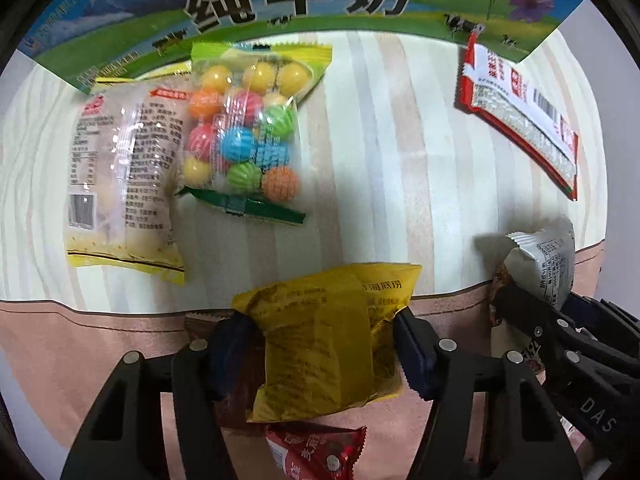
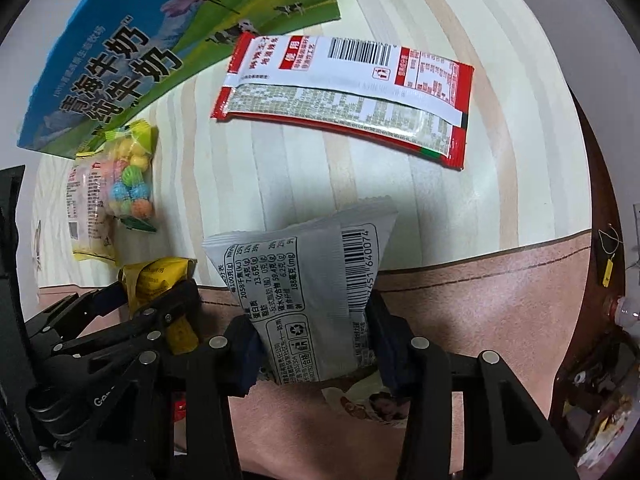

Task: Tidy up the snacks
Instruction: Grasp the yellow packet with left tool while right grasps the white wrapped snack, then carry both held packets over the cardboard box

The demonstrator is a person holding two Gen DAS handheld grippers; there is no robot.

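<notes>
Striped mat (image 1: 360, 140) — yellow packet (image 1: 320, 340) crinkled, grey packet (image 2: 320, 300) barcoded.

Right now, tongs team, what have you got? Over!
Left tongs shut on yellow packet. Right tongs shut on grey packet. Candy-ball bag, red wrapper lie ahead on striped mat.

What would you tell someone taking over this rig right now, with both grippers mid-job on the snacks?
Left gripper: shut on the yellow packet, lifted over the table edge.
Right gripper: shut on the grey-white packet, also lifted.
On the striped mat: pale bread bag and gumball bag side by side near the milk carton; red-edged packet lies apart.
Done: three snacks laid out.
Left: place both held packets; a red wrapper sits below the left gripper.
</notes>
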